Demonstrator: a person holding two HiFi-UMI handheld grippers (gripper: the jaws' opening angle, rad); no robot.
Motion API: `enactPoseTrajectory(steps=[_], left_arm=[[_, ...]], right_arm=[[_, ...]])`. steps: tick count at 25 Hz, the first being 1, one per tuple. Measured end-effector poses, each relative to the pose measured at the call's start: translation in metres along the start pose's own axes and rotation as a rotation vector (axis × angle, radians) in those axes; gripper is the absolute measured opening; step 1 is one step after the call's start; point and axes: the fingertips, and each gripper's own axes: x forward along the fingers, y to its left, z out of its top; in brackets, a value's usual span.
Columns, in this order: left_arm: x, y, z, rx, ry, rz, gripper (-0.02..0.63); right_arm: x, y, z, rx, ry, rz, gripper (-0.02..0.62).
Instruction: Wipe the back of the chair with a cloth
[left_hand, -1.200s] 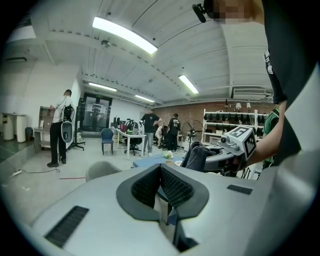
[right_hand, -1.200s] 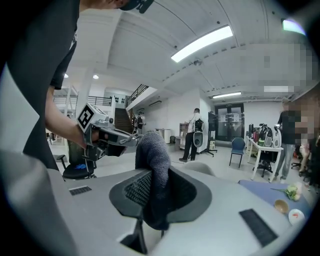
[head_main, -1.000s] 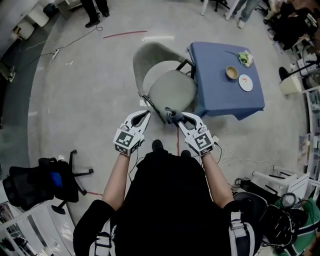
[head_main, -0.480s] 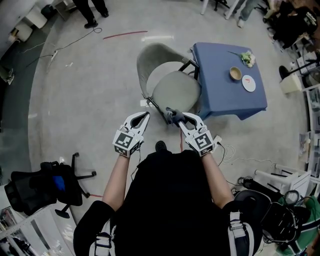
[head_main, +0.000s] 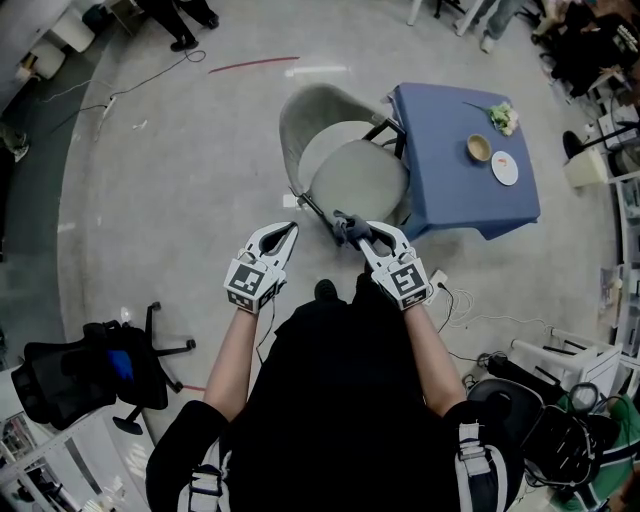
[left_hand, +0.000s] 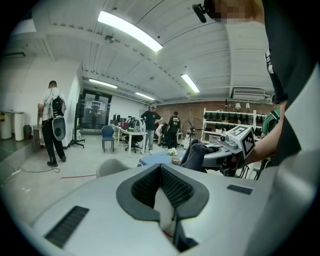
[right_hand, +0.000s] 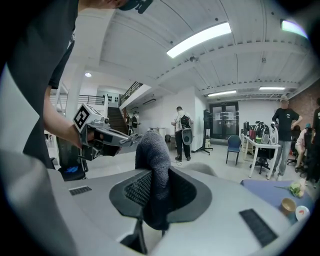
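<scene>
The chair has a grey-green curved back (head_main: 303, 104) and a round seat (head_main: 358, 180), and it stands on the concrete floor in front of me. My right gripper (head_main: 349, 227) is shut on a dark grey cloth (head_main: 343, 229) and is held just short of the seat's near edge. In the right gripper view the cloth (right_hand: 153, 156) stands bunched up between the jaws. My left gripper (head_main: 293, 229) is shut with nothing in it, a little to the left of the chair's near leg. The chair back (left_hand: 111, 166) shows just past its jaws.
A blue-clothed table (head_main: 445, 190) touches the chair's right side and carries a bowl (head_main: 479, 148), a plate (head_main: 505, 167) and flowers (head_main: 503, 117). A black office chair (head_main: 75, 368) stands at lower left. Cables (head_main: 455, 300) lie on the floor at right. People stand far off.
The head view has drifted, so chair and table sit slightly more to the right in the frame. Both grippers keep the same pose, and the cloth stays in the right one.
</scene>
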Motion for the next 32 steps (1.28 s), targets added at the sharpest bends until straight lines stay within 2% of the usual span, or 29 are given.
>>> enactPoseTrajectory(steps=[6,15,23,32], left_arm=[[0.022,0.017,0.002,-0.013,0.004,0.03,0.022],[0.076,0.06,0.017,-0.051,0.035,0.145,0.023],[0.144,0.106,0.05,-0.059,0.053,0.246,0.023],[0.178,0.135,0.059,-0.096,0.083,0.379,0.022]], right_arm=[[0.02,-0.026,-0.006,0.004,0.007,0.028,0.089],[0.077,-0.102,-0.001,0.0,0.001,0.139,0.089],[0.133,-0.18,0.003,-0.01,0.008,0.253,0.089],[0.185,-0.221,-0.001,-0.031,0.025,0.42,0.089]])
